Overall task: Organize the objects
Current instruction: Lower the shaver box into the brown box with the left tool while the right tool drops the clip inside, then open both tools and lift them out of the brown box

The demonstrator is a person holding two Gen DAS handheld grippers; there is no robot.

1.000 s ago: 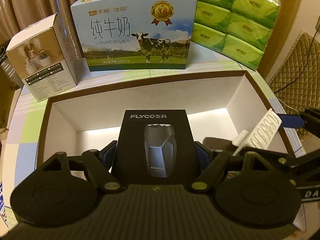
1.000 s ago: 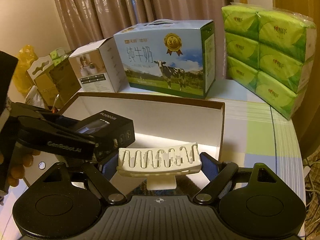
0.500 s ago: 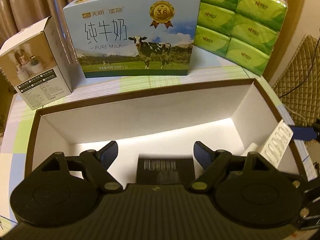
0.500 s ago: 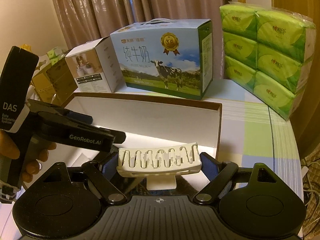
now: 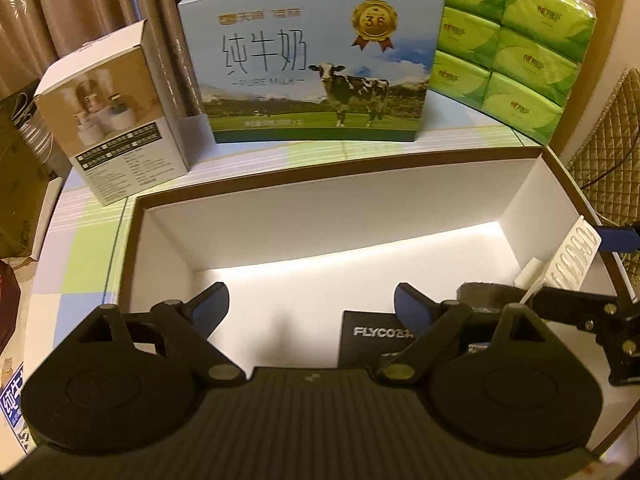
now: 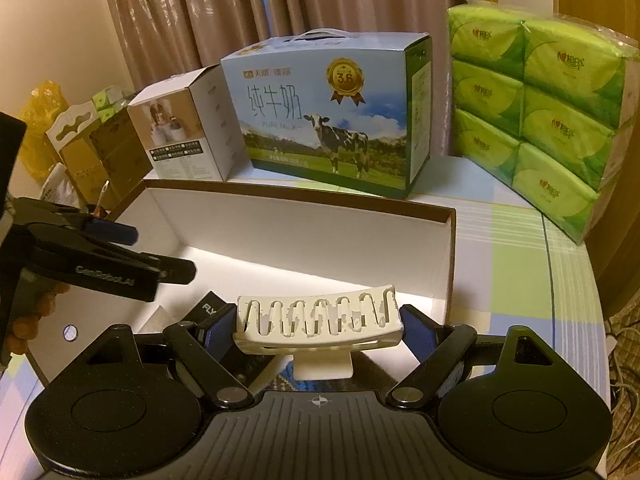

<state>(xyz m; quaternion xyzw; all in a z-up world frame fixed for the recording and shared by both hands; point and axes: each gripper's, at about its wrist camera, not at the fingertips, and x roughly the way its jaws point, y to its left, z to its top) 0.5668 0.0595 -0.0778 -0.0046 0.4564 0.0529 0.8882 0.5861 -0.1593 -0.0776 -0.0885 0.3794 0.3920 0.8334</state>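
A large open box [image 5: 340, 216] with white inside and brown rim lies in front of me. A black FLYCO shaver box [image 5: 372, 340] lies flat on its floor, partly behind my right finger in the left wrist view; its corner shows in the right wrist view [image 6: 210, 309]. My left gripper [image 5: 310, 306] is open and empty above the box floor; it also shows in the right wrist view [image 6: 160, 256]. My right gripper [image 6: 316, 320] is shut on a white slotted plastic rack [image 6: 318, 320], held over the box's right end; the rack shows in the left wrist view [image 5: 572, 258].
Behind the open box stand a blue milk carton box [image 5: 316, 68], a small white humidifier box [image 5: 108, 128] and a pack of green tissue packs [image 5: 508, 36]. A dark cloth [image 5: 488, 294] lies in the box's right part. A quilted chair [image 5: 608, 152] is at the right.
My left gripper has let go of the FLYCO box, which now lies in the open box, and has moved up and to the left. The right gripper has kept the white rack.
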